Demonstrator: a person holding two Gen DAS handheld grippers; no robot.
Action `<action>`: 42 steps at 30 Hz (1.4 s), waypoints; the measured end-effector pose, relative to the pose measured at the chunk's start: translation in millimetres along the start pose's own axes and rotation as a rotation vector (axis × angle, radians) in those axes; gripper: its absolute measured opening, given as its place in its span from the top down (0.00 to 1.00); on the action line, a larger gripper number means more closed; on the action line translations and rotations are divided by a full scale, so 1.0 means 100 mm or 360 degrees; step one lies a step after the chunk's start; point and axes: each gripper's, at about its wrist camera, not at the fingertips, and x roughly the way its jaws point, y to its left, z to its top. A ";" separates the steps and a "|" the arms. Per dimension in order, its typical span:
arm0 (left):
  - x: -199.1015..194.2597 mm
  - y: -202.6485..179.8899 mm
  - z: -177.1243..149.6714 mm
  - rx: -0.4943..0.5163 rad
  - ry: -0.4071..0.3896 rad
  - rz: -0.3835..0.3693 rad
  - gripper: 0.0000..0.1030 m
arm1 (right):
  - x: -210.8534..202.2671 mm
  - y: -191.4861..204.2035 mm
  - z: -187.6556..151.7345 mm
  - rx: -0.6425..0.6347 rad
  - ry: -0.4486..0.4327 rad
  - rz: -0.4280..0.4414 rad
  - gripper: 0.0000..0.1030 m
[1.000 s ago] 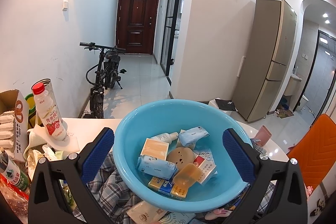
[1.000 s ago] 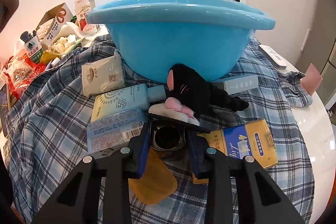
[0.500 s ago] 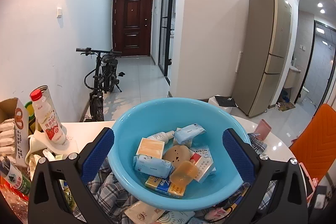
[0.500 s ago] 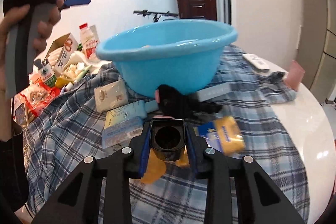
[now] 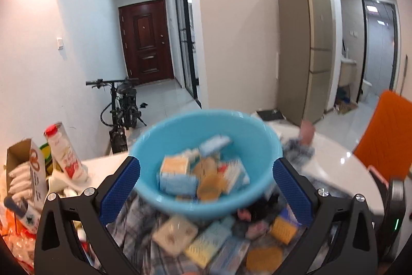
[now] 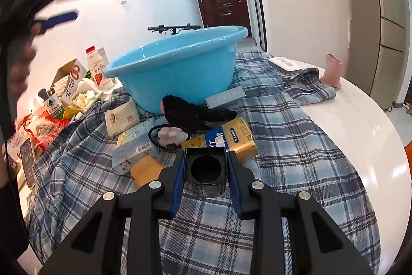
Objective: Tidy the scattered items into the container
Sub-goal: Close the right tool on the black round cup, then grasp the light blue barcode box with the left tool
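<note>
A blue plastic basin [image 6: 177, 68] stands on a plaid cloth [image 6: 296, 146]; in the left wrist view the basin [image 5: 206, 123] holds several small packets. My right gripper [image 6: 206, 169] is shut on a black square cup [image 6: 205, 168], lifted above the cloth in front of the basin. Scattered before the basin lie a black plush toy [image 6: 193, 115], a yellow pack [image 6: 231, 138], a pale blue box [image 6: 134, 148], a white pouch [image 6: 122, 116] and an orange pad [image 6: 145, 170]. My left gripper [image 5: 206, 179] is open and empty, high above the basin.
Snack bags, a cardboard box [image 6: 69, 74] and a milk bottle [image 6: 96, 66] crowd the table's left side. A pink cup [image 6: 333, 70] and a white remote [image 6: 284, 63] sit at the far right. An orange chair [image 5: 386, 130] stands beside the white round table [image 6: 360, 115].
My right gripper has lifted the black cup off the cloth and drawn back from the basin. My left gripper has risen and pulled back, so the basin looks smaller.
</note>
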 end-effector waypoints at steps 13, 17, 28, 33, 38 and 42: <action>0.46 -0.14 -1.12 0.0046 0.0454 -0.0293 0.00 | -0.04 -0.14 -0.08 0.0057 -0.0025 0.0025 0.68; 0.57 -0.13 -1.31 0.0044 0.0523 -0.0329 0.00 | -0.04 -0.21 -0.11 0.0095 -0.0027 0.0027 0.68; 0.75 -0.27 -1.51 0.0116 0.0650 -0.0358 0.14 | -0.02 -0.28 -0.14 0.0123 -0.0022 0.0052 0.68; 0.80 -0.28 -1.54 0.0131 0.0671 -0.0336 0.17 | -0.02 -0.28 -0.14 0.0122 -0.0021 0.0054 0.68; 0.78 -0.20 -1.55 0.0118 0.0645 -0.0312 0.39 | -0.02 -0.26 -0.14 0.0108 -0.0015 0.0056 0.68; 0.75 -0.17 -1.54 0.0123 0.0635 -0.0310 0.52 | -0.02 -0.22 -0.13 0.0095 -0.0013 0.0058 0.68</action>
